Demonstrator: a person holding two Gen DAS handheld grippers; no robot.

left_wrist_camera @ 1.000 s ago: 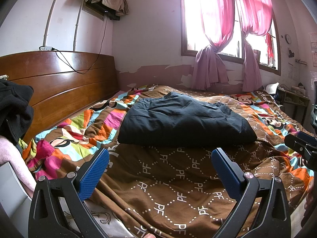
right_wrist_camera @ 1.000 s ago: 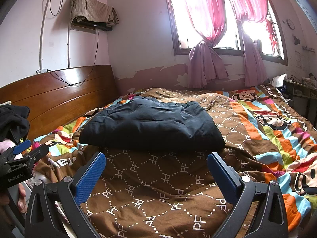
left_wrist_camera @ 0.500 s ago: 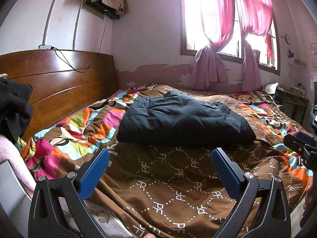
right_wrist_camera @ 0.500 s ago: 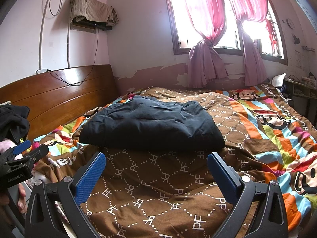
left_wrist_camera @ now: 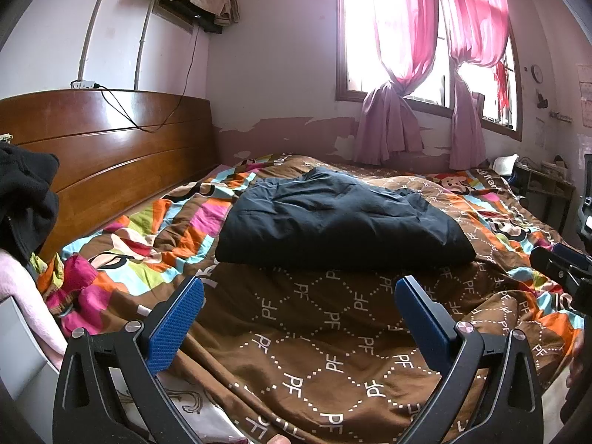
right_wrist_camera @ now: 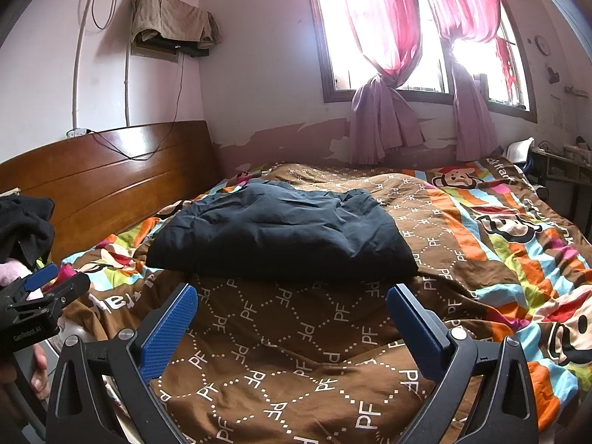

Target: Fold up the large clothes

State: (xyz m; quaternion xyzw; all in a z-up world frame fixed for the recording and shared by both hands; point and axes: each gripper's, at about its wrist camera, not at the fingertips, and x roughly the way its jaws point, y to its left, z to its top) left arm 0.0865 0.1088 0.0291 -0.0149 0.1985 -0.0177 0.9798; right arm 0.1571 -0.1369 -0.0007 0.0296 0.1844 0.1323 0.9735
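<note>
Dark garment [left_wrist_camera: 340,222], folded and puffy, lies mid-bed on the patterned quilt [left_wrist_camera: 333,333], unmoved over the last second; left gripper [left_wrist_camera: 299,314] and right gripper [right_wrist_camera: 292,314] hover at the near edge, jaws wide, empty—fold apparently finished.

A dark navy padded garment [left_wrist_camera: 340,222] lies folded into a thick, rumpled rectangle on the patterned bedspread [left_wrist_camera: 333,333], mid-bed, its near edge straight, headboard [left_wrist_camera: 111,155] to its left.
</note>
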